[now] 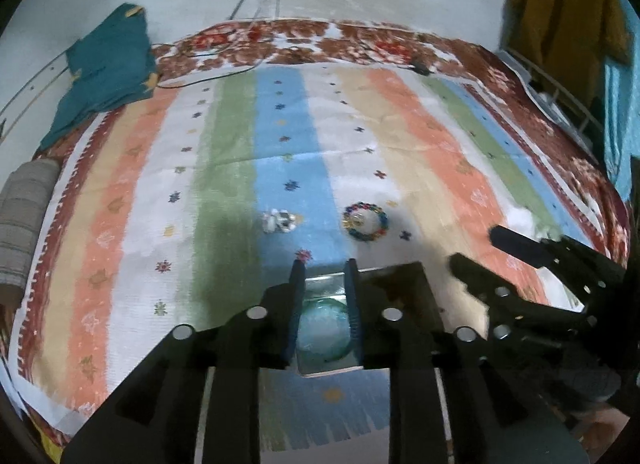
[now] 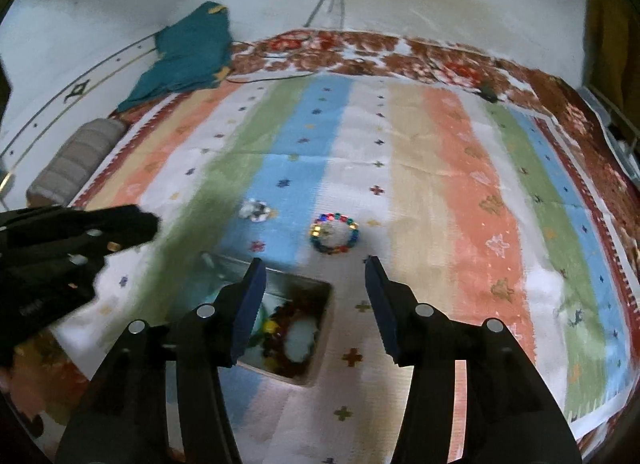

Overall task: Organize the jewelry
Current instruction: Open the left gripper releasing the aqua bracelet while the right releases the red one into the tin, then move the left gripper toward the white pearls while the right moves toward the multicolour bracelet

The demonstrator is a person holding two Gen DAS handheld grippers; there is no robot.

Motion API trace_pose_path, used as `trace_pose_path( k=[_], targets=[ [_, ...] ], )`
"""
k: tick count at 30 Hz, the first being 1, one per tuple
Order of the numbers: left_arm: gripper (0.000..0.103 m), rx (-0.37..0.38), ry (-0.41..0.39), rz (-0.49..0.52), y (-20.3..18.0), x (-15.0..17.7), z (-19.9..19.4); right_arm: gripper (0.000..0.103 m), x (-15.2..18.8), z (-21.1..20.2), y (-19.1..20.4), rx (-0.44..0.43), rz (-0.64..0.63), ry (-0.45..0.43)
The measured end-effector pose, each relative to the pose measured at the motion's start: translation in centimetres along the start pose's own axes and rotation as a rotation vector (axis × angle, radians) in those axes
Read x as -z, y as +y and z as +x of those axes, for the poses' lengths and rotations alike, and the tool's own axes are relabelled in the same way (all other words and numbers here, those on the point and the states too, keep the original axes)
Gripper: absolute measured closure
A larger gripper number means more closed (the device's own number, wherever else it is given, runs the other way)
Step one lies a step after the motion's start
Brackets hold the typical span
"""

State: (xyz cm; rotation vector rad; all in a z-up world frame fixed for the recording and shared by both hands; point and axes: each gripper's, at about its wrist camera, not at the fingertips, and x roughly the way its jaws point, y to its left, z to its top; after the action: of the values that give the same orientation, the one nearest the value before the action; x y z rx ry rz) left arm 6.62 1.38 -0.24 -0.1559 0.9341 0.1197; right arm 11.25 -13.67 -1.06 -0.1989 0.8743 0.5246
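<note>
Two bracelets [image 2: 334, 233] beyond tin [image 2: 320, 328].

Both wrist views angled down, close over striped cloth [image 1: 224, 152]; share beaded bracelet [image 2: 334, 233].

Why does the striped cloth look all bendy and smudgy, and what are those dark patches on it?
Left wrist view: the fisheye lens curves the striped cloth, the edges are smeared, and a shadow darkens the green stripe beside the white jewelry piece. Right wrist view: same curving, blur softens the beaded bracelet, a shadow falls near the open box.
</note>
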Motion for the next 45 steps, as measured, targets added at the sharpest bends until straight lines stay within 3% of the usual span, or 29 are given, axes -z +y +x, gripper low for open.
trace_pose_path(
  k=[11, 17, 29, 45],
  targets=[
    [0.057, -0.030, 0.048, -0.078, 2.2, -1.2, 2.5, 0.051, -0.5, 2.4, -2.2, 0.034, 0.044, 0.055],
    [0.051, -0.062, 0.078, -0.095, 3.2, -1.7, 4.0, 0.041, -1.1, 3.0, -2.7, 0.039, 0.056, 0.063],
    [0.046, -0.114, 0.103, -0.058, 3.5, -2.2, 5.6, 0.031, -1.9, 4.5, -3.2, 0.045, 0.062, 0.080],
    [0.043, -0.117, 0.119, -0.034, 3.2, -2.2, 6.2, 0.030, -1.9, 4.7, -3.0, 0.045, 0.055, 0.089]
  ],
)
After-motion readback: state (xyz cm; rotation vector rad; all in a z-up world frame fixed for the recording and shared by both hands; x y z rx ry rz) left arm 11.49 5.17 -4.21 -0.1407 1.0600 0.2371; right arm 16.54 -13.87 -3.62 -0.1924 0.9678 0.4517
